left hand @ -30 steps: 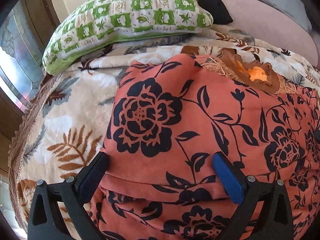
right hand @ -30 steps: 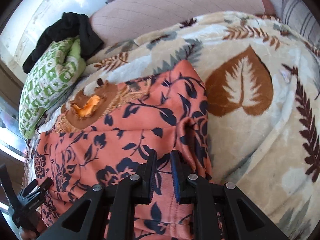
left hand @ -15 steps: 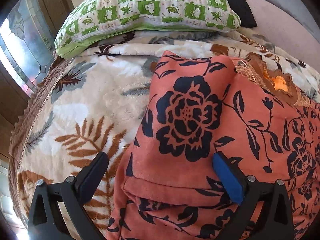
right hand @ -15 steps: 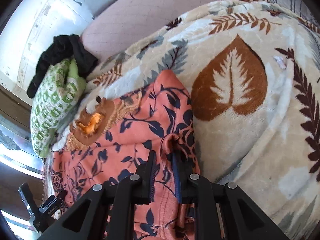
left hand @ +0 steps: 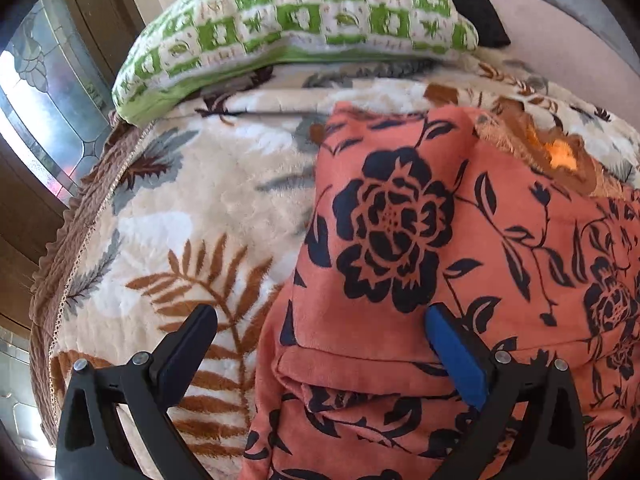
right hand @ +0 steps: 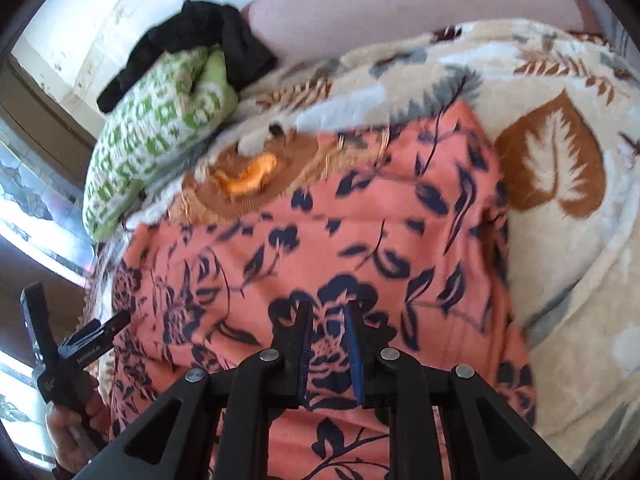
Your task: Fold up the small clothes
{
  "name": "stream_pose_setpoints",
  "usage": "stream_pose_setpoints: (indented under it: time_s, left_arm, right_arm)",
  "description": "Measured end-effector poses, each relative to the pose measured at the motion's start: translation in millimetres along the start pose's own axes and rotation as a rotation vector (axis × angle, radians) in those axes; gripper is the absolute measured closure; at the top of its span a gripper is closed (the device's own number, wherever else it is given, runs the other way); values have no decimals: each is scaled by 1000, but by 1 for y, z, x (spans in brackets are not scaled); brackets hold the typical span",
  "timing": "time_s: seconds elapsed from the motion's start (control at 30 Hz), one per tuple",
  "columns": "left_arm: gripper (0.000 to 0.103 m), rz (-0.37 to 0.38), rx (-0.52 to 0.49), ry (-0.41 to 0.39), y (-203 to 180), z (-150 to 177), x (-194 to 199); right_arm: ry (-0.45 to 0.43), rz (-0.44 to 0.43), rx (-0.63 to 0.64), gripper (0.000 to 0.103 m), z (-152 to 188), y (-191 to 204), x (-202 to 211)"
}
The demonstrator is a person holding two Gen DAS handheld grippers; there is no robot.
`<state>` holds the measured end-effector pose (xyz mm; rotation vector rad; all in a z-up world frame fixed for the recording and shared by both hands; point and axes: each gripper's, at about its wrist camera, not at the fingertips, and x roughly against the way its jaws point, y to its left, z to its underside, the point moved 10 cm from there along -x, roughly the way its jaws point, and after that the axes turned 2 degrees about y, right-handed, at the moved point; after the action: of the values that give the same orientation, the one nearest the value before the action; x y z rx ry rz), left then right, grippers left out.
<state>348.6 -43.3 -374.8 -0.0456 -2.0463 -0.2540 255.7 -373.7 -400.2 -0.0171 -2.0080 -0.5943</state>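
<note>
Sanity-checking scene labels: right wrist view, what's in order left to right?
Left gripper → green checked pillow → orange floral garment → brown leaf print on the blanket.

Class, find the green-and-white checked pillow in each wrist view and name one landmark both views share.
Left wrist: the pillow spans the top centre, beyond the leaf-print blanket.
Right wrist: it lies upper left, under a black cloth.
Shared landmark: the brown neckline with an orange patch on the coral floral garment.
</note>
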Motion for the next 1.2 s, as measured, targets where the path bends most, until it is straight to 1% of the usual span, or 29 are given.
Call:
stream_pose_setpoints:
  time_s: [0.03,0.07,0.1,0.13,0.23,0.3,0.37,0.4,0.43,0.47,0.5,0.53,0.57,0.6,0.67,0.73,0.77,0.8,0.87,0.97,1.03,1.07,1.13,1.17,1.2]
  left_arm:
    - [0,7,15,-11,2,0,3]
    - [0,12,16,-12,2,-1,7]
    - [0,18,7,-26,3,-2,13]
    - [0,15,0,-52,4,-4,21]
    - [0,-10,-20,-112,15,-3,42]
    - [0,4,-31,-137,26,7,56]
    - [0,24,-28,-154,42,27,72]
    - [0,43,-21,-154,50,39,78]
    - [0,58,-15,-146,59,50,84]
    - [0,69,-8,-140,68,64,90]
    - [0,82,-2,-136,78,79,96]
    - [0,91,5,-127,86,94,101]
    - [0,102,13,-112,93,109,105]
    - [0,115,23,-91,101,125,109]
    - [0,153,51,-58,111,153,114]
    - [1,209,76,-33,114,178,119]
    - [7,232,81,-22,113,187,121]
    - [17,241,78,-10,111,195,121]
    - [27,237,69,20,105,207,119]
    - [27,250,63,53,95,219,116]
    - [25,250,43,88,86,226,110]
    - [21,244,31,103,82,230,108]
    - [21,257,14,126,73,236,101]
    - [21,266,13,122,70,238,101]
    - [21,267,11,98,68,238,103]
  right_arm:
    - [-38,15,8,85,-2,1,5]
    - [-34,24,18,85,-2,4,9]
    - [-22,11,33,84,-2,9,13]
    - [-34,-17,45,84,-3,15,19]
    - [-104,-53,65,84,-5,20,44]
    - [-130,-92,56,84,3,22,62]
    - [-165,-114,42,84,12,22,82]
    - [-181,-125,37,82,18,24,90]
    - [-188,-131,36,72,28,24,96]
    - [-191,-131,41,45,42,22,103]
    - [-205,-134,50,28,56,19,114]
    - [-229,-128,54,18,67,17,121]
    - [-237,-117,55,18,81,11,129]
    - [-226,-114,52,18,94,6,134]
    - [-199,-146,15,18,120,-6,143]
    - [-185,-164,-33,18,142,-21,152]
    - [-183,-156,-51,18,151,-29,155]
    - [-183,-143,-68,18,159,-36,159]
    - [-182,-122,-95,18,170,-48,167]
    - [-190,-102,-132,18,179,-60,184]
    - [-202,-91,-138,18,183,-67,197]
    - [-201,-83,-140,18,186,-71,202]
    - [-192,-67,-154,18,192,-83,207]
    - [-189,-60,-166,18,196,-89,209]
    - [-184,-55,-179,18,200,-94,210]
